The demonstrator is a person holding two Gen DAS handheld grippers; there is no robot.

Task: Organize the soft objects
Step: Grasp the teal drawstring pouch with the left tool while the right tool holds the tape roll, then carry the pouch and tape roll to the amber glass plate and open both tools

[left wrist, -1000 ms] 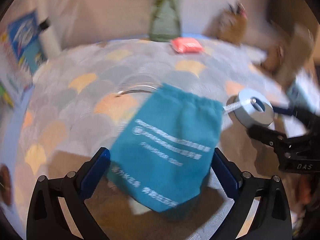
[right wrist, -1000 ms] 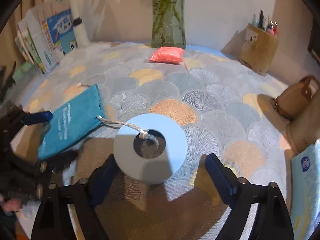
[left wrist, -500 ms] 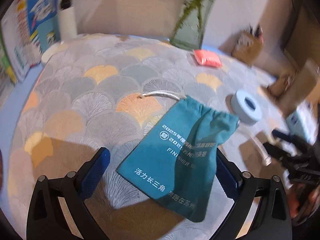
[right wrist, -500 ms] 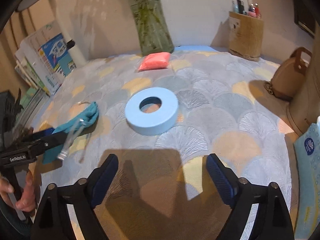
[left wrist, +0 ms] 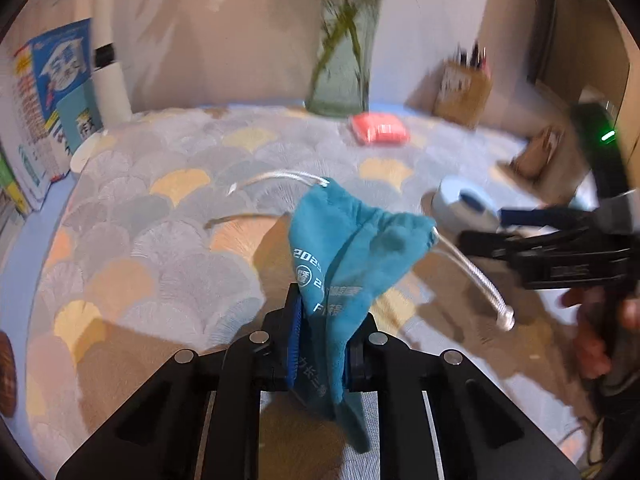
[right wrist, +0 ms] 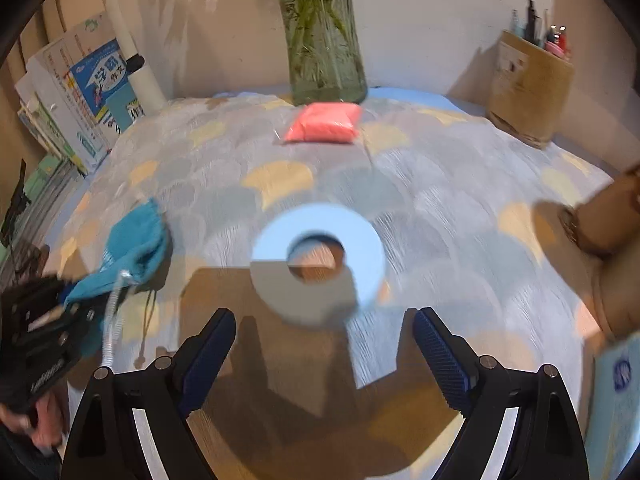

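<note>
Teal pouch [left wrist: 352, 256], white print partly legible "202…", clenched in left tongs [left wrist: 320, 344]. Right tongs [right wrist: 324, 352] released, blue ring [right wrist: 318, 264] just beyond them, beside the pouch.

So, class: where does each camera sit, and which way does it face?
Left wrist: on the left gripper, facing down-forward; its jaws clamp the teal pouch; the right gripper and a hand show.
Right wrist: on the right gripper, open, facing the blue ring.
Shared: pouch, ring, pink packet, vase.
</note>
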